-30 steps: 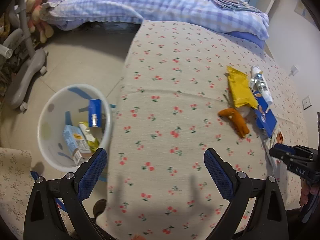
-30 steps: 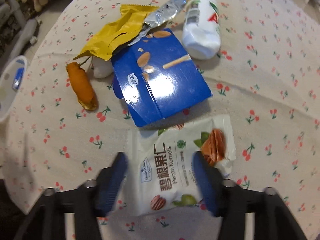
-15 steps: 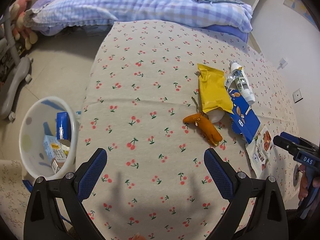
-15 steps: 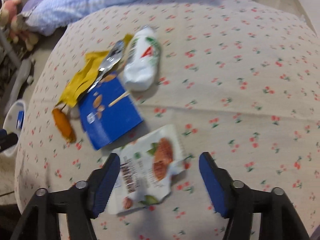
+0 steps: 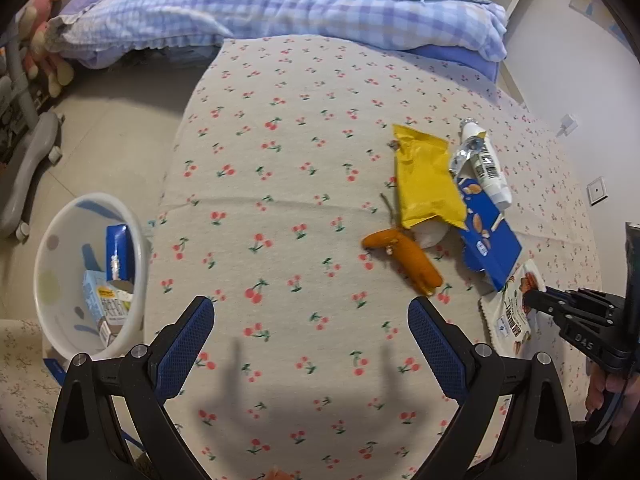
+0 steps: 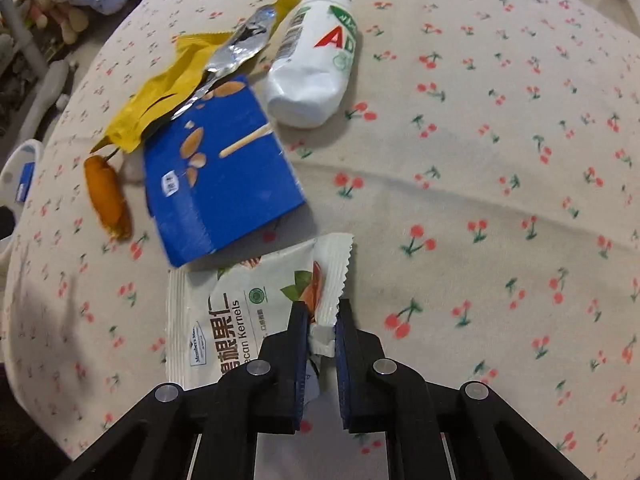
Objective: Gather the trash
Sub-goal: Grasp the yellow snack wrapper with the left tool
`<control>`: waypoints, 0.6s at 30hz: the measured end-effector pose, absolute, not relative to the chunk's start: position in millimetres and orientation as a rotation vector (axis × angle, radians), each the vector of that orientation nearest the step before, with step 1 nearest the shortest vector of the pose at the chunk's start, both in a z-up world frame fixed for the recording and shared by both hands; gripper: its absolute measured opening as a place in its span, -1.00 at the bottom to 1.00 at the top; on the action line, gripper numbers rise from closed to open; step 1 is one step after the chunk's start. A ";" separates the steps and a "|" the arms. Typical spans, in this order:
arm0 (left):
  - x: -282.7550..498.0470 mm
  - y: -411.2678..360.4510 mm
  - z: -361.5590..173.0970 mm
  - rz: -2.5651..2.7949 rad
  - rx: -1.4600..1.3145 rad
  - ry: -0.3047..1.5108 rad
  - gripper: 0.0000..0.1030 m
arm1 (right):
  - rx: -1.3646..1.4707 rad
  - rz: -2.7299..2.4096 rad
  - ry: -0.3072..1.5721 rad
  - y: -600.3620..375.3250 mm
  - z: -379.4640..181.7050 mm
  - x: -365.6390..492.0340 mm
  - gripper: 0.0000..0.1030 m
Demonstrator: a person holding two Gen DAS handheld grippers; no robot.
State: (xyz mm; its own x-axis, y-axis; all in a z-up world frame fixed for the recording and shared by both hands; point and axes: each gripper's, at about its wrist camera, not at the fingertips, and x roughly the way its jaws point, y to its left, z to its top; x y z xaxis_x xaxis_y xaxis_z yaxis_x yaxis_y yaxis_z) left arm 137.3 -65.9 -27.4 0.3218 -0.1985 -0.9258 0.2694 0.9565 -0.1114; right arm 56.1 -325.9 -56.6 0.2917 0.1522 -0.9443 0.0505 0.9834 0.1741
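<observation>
The right gripper (image 6: 322, 322) points steeply down at a cloth-covered counter (image 6: 500, 160) printed with cherries. Its fingers (image 6: 299, 332) have just been closing and now pinch the crimped edge of a white pecan packet (image 6: 240, 312), which lies flat near the counter's front edge. Just beyond it sits a blue snack box (image 6: 220, 184), its near corner overlapping the packet's far edge. Past that lie a yellow wrapper (image 6: 160, 96), a white bottle (image 6: 316, 68) on its side and an orange peel (image 6: 106, 196).

The left gripper (image 5: 312, 344) hangs over bare cloth, also tilted steeply down, fingers wide apart and empty. To its left a white bin (image 5: 52, 236) stands on the floor beside the counter, already holding a few cartons.

Risks, as I judge them — the hold is only on a thin folded flap, so the slick foil could slip free as it is lifted. The box resting on the packet may drag along or slide toward the counter's edge. The bin is well apart, across the counter, so a loose hold could drop the packet on the way.
</observation>
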 end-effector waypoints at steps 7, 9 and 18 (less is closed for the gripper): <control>148.9 -94.6 -22.7 -0.340 0.046 1.203 0.91 | 0.238 0.005 1.134 -362.5 -13.4 31.1 -0.80; 154.4 -104.5 -23.2 -0.346 0.038 1.201 0.91 | 0.278 -0.048 1.090 -381.1 -3.1 24.9 -0.80; 190.3 -148.3 -42.8 -0.387 -0.023 1.223 0.72 | 0.373 -0.124 1.066 -412.8 0.8 40.3 -0.80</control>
